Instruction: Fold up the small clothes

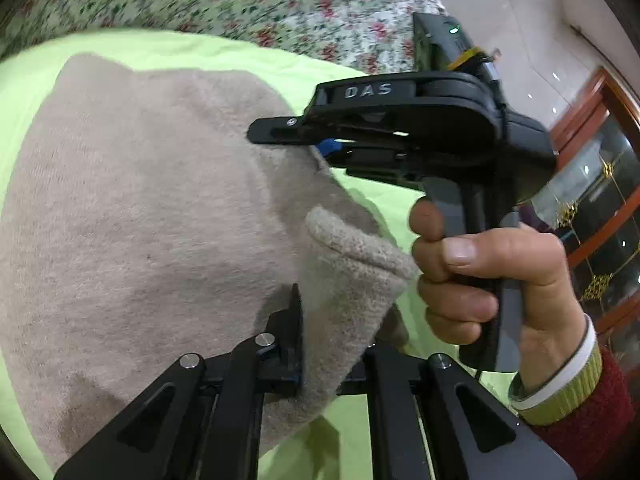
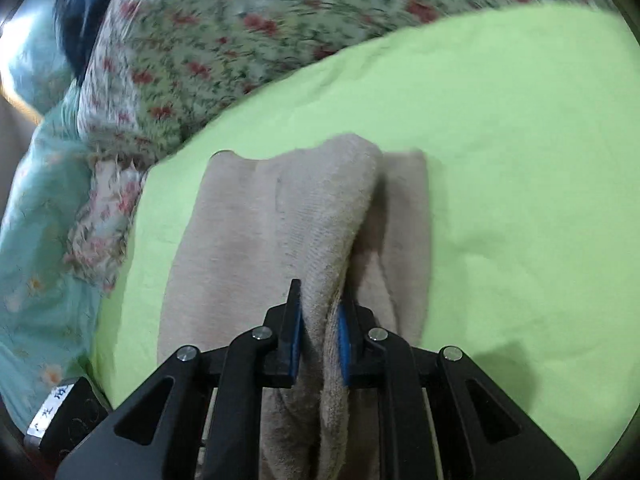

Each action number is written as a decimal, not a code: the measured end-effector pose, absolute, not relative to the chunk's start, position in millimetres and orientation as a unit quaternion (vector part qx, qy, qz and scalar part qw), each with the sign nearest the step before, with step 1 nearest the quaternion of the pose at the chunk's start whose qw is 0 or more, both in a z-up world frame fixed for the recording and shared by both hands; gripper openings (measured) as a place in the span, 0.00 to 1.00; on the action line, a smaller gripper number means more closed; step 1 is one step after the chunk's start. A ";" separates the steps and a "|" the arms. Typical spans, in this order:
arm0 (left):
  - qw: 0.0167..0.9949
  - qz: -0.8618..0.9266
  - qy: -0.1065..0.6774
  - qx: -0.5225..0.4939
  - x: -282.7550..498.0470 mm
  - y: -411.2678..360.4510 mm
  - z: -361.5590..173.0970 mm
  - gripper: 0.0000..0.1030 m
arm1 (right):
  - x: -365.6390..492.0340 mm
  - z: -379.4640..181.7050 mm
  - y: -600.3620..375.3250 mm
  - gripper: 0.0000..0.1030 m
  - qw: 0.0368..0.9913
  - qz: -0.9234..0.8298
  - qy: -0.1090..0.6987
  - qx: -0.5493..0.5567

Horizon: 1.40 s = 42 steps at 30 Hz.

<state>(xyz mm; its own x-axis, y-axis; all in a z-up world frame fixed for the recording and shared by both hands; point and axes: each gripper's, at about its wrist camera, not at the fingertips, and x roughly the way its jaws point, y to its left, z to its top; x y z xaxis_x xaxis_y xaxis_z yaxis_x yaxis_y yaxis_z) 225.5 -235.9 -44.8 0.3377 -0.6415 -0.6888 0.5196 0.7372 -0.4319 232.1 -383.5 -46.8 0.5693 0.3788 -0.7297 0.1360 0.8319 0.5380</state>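
With both the left gripper [image 1: 320, 336] and the right gripper [image 2: 320, 344] pinching raised edges of the beige garment [image 2: 256, 216] lying on the green sheet [image 2: 500, 160], carry both edges across level and together, keeping the fold line straight.

The left wrist camera sits close behind its own fingers, low over the beige knit garment [image 1: 140, 220] on the lime-green sheet [image 1: 160, 46], facing toward the right gripper [image 1: 316, 148] and the hand [image 1: 500, 280] holding it. The right wrist camera looks down from slightly farther along its fingers. Both views share the garment, sheet and floral bedspread [image 2: 200, 48].
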 end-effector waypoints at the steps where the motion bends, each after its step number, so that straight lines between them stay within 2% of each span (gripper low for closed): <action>1: 0.816 -0.356 0.451 -0.061 225.0 -238.6 -43.7 0.08 | 231.6 -46.4 -384.5 0.16 0.842 0.072 0.456 0.280; 5: 0.816 -0.361 0.448 -0.056 222.5 -246.6 -37.9 0.12 | 230.8 -36.0 -369.1 0.16 0.856 0.056 0.454 0.242; 9: 0.809 -0.366 0.458 -0.047 224.5 -254.6 -42.4 0.25 | 230.7 -36.7 -360.6 0.18 0.859 0.033 0.471 0.197; 11: 0.802 -0.377 0.460 -0.056 220.5 -248.7 -41.2 0.38 | 226.9 -42.3 -368.2 0.24 0.855 0.023 0.478 0.201; 13: 0.798 -0.383 0.460 -0.064 212.7 -238.4 -38.1 0.56 | 218.0 -42.4 -375.2 0.24 0.855 0.023 0.471 0.217; 14: 0.799 -0.382 0.460 -0.065 206.1 -231.1 -35.7 0.60 | 212.6 -41.2 -378.9 0.30 0.855 0.018 0.467 0.223; 15: 0.799 -0.380 0.461 -0.066 200.5 -224.7 -34.1 0.66 | 206.0 -39.6 -382.6 0.44 0.857 0.002 0.465 0.225; 17: 0.797 -0.385 0.459 -0.078 190.2 -207.2 -29.2 0.67 | 191.3 -36.1 -389.3 0.57 0.859 -0.015 0.455 0.233; 19: 0.800 -0.378 0.456 -0.088 184.2 -187.9 -24.2 0.75 | 179.2 -34.1 -393.5 0.58 0.857 -0.002 0.446 0.258; 23: 0.822 -0.345 0.437 -0.120 188.2 -135.5 -14.5 0.82 | 165.4 -33.9 -392.7 0.76 0.853 0.025 0.440 0.280; 24: 0.825 -0.339 0.433 -0.131 192.6 -123.9 -13.5 0.83 | 164.7 -34.4 -391.3 0.77 0.852 0.029 0.441 0.281; 30: 0.821 -0.299 0.455 -0.173 251.0 -83.1 -32.0 0.84 | 179.3 -50.8 -387.1 0.77 0.835 0.052 0.455 0.304; 35: 0.777 -0.314 0.505 -0.206 304.2 -86.3 -72.3 0.84 | 199.1 -63.6 -381.7 0.77 0.825 0.055 0.472 0.305; 40: 0.751 -0.336 0.516 -0.238 326.9 -90.6 -93.3 0.83 | 211.2 -72.4 -381.4 0.76 0.815 0.074 0.479 0.317; 41: 0.753 -0.339 0.514 -0.233 328.6 -94.6 -91.9 0.82 | 212.5 -73.6 -379.7 0.64 0.815 0.074 0.482 0.314; 42: 0.755 -0.342 0.513 -0.222 329.6 -98.6 -90.8 0.69 | 214.0 -75.6 -377.0 0.47 0.810 0.080 0.488 0.314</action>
